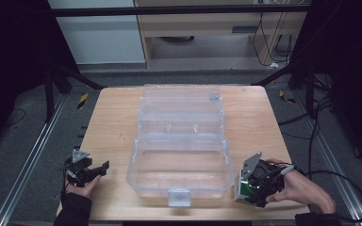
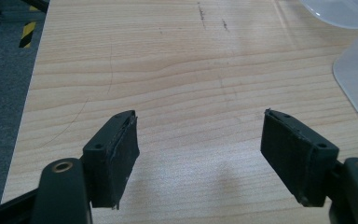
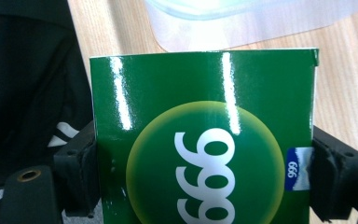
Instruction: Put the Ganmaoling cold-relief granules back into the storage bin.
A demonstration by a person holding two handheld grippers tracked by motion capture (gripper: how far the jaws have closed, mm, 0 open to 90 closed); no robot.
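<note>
Right gripper view: green box (image 3: 205,140) clamped between right gripper (image 3: 205,163) jaws (left gripper (image 2: 200,149) wide open, empty).

— How's the light?
— Dim at the high view's edges; the worktop (image 1: 108,122) is evenly lit from above.
— Any glare?
— White streaks on the green box (image 3: 205,93) toward 12 o'clock; soft shadows under the fingers (image 2: 116,154).

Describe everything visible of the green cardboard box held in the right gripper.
The glossy green cardboard box bears a yellow-edged circle with white digits reading 666 in the right gripper view, plus a small blue label at one edge. The right gripper clamps it between both black jaws. In the high view it sits at the wooden table's near right, beside the clear plastic case.
</note>
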